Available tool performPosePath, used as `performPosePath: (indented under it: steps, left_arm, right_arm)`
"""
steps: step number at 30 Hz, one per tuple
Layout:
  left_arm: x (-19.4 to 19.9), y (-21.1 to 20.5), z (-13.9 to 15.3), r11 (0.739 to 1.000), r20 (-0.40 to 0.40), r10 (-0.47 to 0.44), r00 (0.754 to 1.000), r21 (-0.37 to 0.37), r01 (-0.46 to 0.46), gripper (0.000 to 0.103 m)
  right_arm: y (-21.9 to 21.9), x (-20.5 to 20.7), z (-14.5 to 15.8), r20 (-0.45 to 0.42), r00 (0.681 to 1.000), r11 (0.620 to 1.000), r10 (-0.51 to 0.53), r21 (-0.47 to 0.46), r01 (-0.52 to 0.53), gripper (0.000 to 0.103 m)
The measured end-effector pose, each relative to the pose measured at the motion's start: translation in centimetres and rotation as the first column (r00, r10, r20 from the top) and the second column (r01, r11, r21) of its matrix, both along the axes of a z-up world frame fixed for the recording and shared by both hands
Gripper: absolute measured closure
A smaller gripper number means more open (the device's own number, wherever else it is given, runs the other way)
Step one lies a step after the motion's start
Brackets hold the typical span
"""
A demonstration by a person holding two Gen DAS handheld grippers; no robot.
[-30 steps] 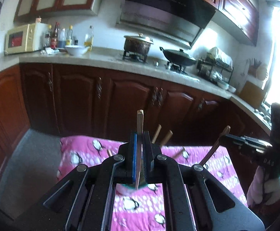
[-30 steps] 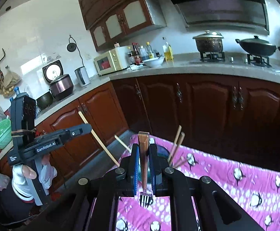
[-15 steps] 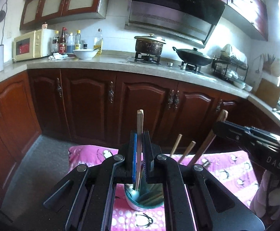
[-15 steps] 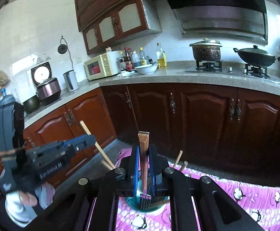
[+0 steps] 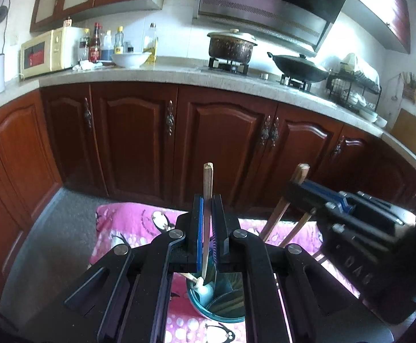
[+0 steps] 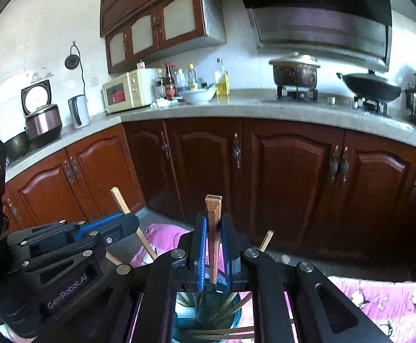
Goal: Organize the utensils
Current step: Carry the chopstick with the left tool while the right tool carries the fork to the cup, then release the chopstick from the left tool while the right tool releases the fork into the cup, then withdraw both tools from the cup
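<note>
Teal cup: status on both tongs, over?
Left tongs shut on a chopstick, right tongs shut on a brown-handled utensil. Both over the teal cup, tips lowered in. Chopsticks already inside crowd the mouth.

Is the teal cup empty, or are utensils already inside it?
Not empty. The cup holds a white spoon, and chopsticks lean inside it.
</note>
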State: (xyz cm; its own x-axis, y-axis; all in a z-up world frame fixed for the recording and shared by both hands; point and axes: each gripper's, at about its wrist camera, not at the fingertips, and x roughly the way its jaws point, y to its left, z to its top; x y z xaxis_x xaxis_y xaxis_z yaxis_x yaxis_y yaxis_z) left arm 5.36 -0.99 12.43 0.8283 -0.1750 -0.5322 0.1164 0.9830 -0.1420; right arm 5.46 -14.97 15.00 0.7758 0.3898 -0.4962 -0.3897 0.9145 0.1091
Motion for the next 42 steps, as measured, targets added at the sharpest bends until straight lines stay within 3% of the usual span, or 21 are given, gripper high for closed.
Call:
performPosePath:
  steps: [7, 11, 13, 15, 17, 21, 23, 27, 37, 42]
  left_arm:
    - [0.5, 0.1, -2.1, 1.000, -0.062, 0.008, 0.998, -0.011, -0.009, 0.099]
    - [0.8, 0.0, -2.9, 1.000, -0.099, 0.009, 0.995, -0.025, -0.011, 0.099]
    - [0.7, 0.1, -2.9, 0.999, -0.108, 0.013, 0.994, -0.033, -0.017, 0.097]
    - [0.6, 0.3, -2.7, 0.999, -0.115, 0.016, 0.993, -0.043, -0.021, 0.091]
    - [0.2, 0.5, -2.5, 0.998, -0.120, 0.008, 0.993, -0.060, -0.016, 0.075]
    - [-1.0, 0.7, -1.8, 0.998, -0.111, -0.001, 0.994, -0.064, -0.006, 0.066]
    - [-1.8, 0.9, -1.4, 0.997, -0.106, 0.004, 0.994, -0.070, -0.011, 0.055]
    - [-3.6, 0.8, -0.5, 0.999, -0.072, 0.002, 0.997, -0.052, -0.006, 0.054]
    - [-7.7, -0.4, 0.9, 1.000, -0.011, -0.003, 1.000, -0.009, 0.003, 0.033]
    - [-9.2, -1.3, 0.3, 1.000, -0.011, 0.008, 1.000, 0.018, -0.008, 0.033]
  right_arm:
    - [0.2, 1.7, -3.1, -0.131, 0.991, 0.999, 0.039, 0.021, -0.037, 0.093]
    - [-0.7, 2.2, -3.4, -0.182, 0.982, 0.996, 0.051, 0.077, -0.038, 0.093]
    - [-1.0, 2.1, -3.1, -0.196, 0.979, 0.995, 0.055, 0.090, -0.038, 0.087]
    - [-1.6, 1.6, -2.5, -0.177, 0.983, 0.994, 0.052, 0.103, -0.034, 0.079]
    - [-2.2, 1.1, -1.8, -0.166, 0.985, 0.992, 0.051, 0.121, -0.031, 0.078]
    - [-3.3, -0.5, -0.6, -0.143, 0.989, 0.989, 0.049, 0.142, -0.028, 0.077]
    - [-3.8, -1.6, -0.2, -0.133, 0.989, 0.988, 0.058, 0.150, -0.038, 0.075]
    - [-4.3, -3.8, 0.4, -0.101, 0.993, 0.990, 0.063, 0.132, -0.050, 0.071]
    - [-5.5, -8.3, -0.2, -0.062, 0.998, 0.996, 0.034, 0.089, -0.028, 0.061]
    - [-5.9, -10.6, -1.0, -0.049, 0.999, 0.998, 0.012, 0.068, -0.009, 0.059]
